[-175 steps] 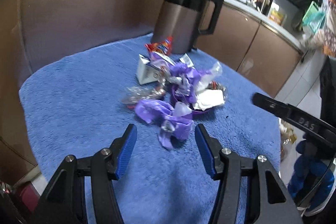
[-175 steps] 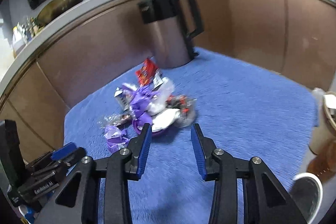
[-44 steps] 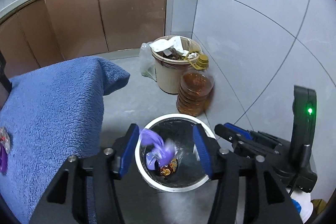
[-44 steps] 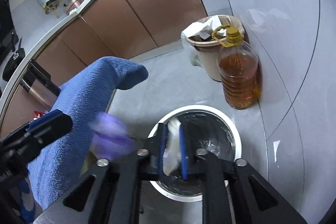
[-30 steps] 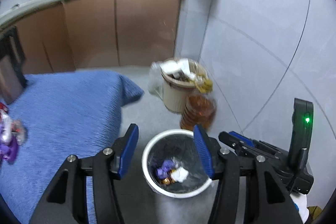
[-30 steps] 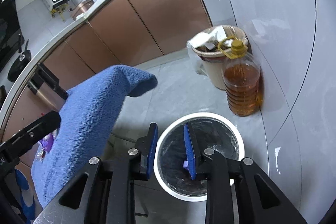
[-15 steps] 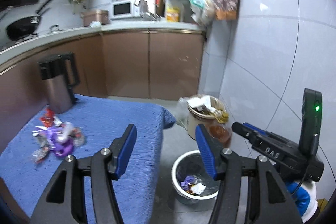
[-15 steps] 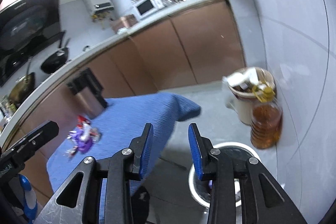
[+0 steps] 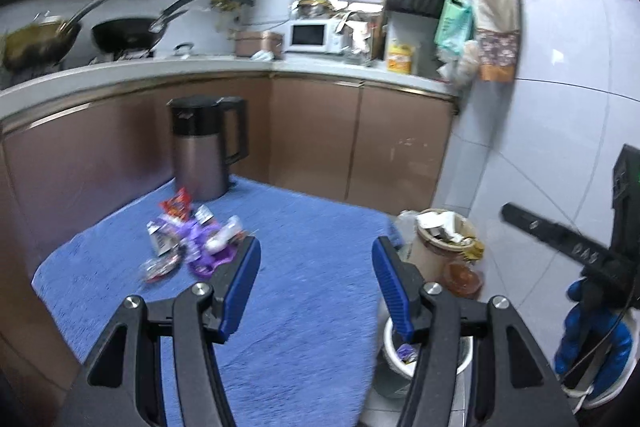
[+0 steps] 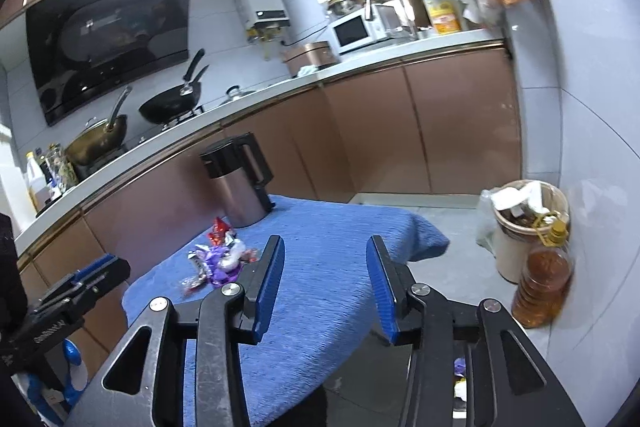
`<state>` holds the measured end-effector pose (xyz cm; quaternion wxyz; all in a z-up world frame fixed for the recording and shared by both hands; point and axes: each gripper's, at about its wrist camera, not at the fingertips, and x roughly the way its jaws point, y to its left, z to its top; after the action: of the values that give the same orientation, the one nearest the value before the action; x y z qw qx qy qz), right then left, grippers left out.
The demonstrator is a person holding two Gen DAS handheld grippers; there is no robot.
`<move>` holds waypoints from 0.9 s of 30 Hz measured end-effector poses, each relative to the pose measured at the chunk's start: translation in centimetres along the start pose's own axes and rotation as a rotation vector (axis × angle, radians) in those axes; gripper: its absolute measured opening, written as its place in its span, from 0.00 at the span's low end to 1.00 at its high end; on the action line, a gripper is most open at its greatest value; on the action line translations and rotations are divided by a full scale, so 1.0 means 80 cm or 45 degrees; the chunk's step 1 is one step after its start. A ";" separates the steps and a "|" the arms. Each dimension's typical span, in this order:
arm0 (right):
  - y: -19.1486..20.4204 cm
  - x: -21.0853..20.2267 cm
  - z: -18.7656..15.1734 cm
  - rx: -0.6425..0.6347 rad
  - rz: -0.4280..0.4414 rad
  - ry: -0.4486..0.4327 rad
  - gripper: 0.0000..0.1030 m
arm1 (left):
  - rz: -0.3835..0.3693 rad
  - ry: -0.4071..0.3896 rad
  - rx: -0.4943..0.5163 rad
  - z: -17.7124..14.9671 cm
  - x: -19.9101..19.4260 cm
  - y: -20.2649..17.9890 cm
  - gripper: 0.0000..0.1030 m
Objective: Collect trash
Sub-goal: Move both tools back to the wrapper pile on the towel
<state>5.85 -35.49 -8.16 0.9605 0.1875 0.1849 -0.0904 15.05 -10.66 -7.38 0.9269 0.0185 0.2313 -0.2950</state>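
A pile of purple, red and clear wrappers (image 9: 192, 243) lies on the blue-cloth table (image 9: 320, 227), just in front of a brown kettle (image 9: 200, 151). My left gripper (image 9: 316, 267) hovers above the table's near side, open and empty, with the pile off its left fingertip. The right gripper (image 10: 325, 267) is also over the table's near edge. Its jaws are opening with nothing between them, and the wrapper pile (image 10: 222, 259) is ahead to its left. Low beside the table stands a white bin (image 9: 386, 343) holding dropped purple scraps (image 10: 460, 367).
A beige bucket (image 10: 520, 227) full of rubbish and an oil bottle (image 10: 544, 279) stand on the floor by the tiled wall. Brown cabinets and a worktop run behind the table. A blue-gloved hand (image 9: 592, 327) holds the other gripper at the right.
Both views swung up from the white floor bin to the table and kitchen. The purple wrapper and white scrap went into the bin. The right jaws widened from shut on the scrap.
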 end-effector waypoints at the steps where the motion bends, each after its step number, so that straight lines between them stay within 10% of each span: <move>1: 0.004 0.006 0.001 -0.007 0.013 0.011 0.42 | 0.012 0.018 -0.021 -0.002 0.006 0.013 0.55; 27: 0.132 0.354 -0.026 -0.129 0.330 0.481 0.43 | 0.133 0.357 -0.293 -0.028 0.254 0.220 0.54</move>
<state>33.69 -28.00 -17.54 0.9206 0.1748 0.3400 0.0796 38.48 -6.70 -20.08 0.8956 -0.0347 0.3893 -0.2124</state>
